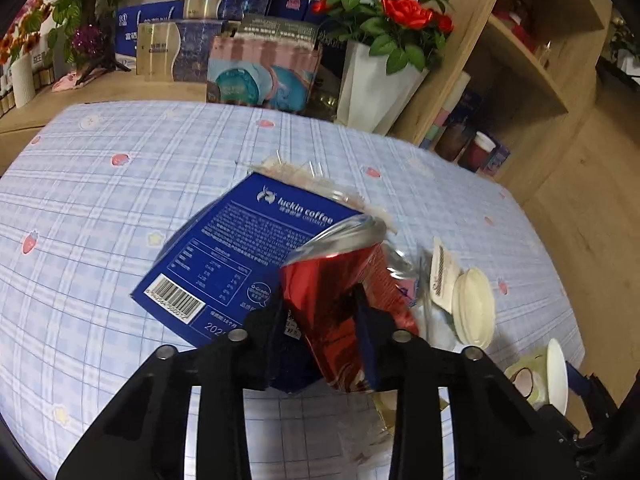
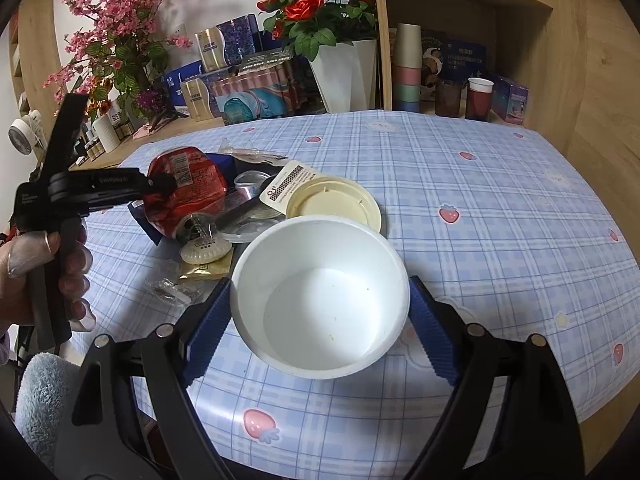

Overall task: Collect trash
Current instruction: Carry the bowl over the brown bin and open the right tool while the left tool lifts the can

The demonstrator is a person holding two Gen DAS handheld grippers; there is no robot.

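My left gripper is shut on a crushed red can and holds it above a blue luckin coffee box. The can also shows in the right wrist view, with the left gripper clamped on it. My right gripper is shut on a white paper bowl, its blue pads against both sides of the rim. The bowl is empty. It shows at the edge of the left wrist view. A cream lid and a white sachet lie just behind the bowl.
Clear plastic wrappers, a gold packet and a small ribbed disc lie on the checked tablecloth. Boxes, a white flower pot and a wooden shelf with cups stand behind the table.
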